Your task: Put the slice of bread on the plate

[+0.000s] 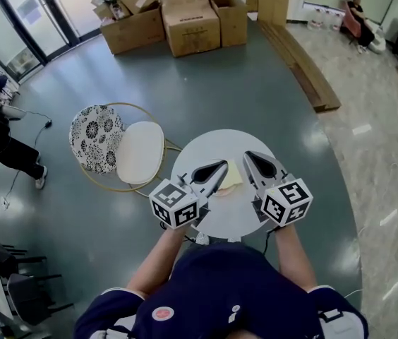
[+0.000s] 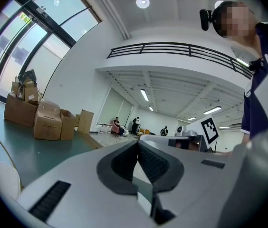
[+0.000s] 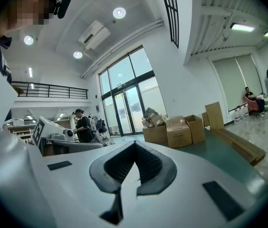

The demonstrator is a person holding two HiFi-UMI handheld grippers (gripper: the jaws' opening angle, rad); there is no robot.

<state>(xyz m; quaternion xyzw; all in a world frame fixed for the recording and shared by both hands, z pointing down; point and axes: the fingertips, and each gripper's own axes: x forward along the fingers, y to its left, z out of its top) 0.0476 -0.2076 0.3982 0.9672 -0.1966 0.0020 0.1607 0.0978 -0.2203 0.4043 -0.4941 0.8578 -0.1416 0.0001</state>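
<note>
Round and white, the tabletop (image 1: 213,143) carries the bread (image 1: 232,174), a pale yellow slice lying flat near its middle. At the slice's near edge we see a pinkish sliver (image 1: 221,191). We cannot tell whether that is the plate's rim, since the claws hide most of that patch. The left claw (image 1: 220,167) hangs just left of the bread and the right claw (image 1: 252,158) just right of it, both above the surface and pointing about level. Each is pressed together at the tips, with nothing pinched. We judge that neither claw has the slice. If it lies on the plate the job is done, and if not, the pick-up and set-down are both left. Beside the tabletop stands a chair (image 1: 140,151), and boxes (image 1: 192,20) sit far across the floor.
</note>
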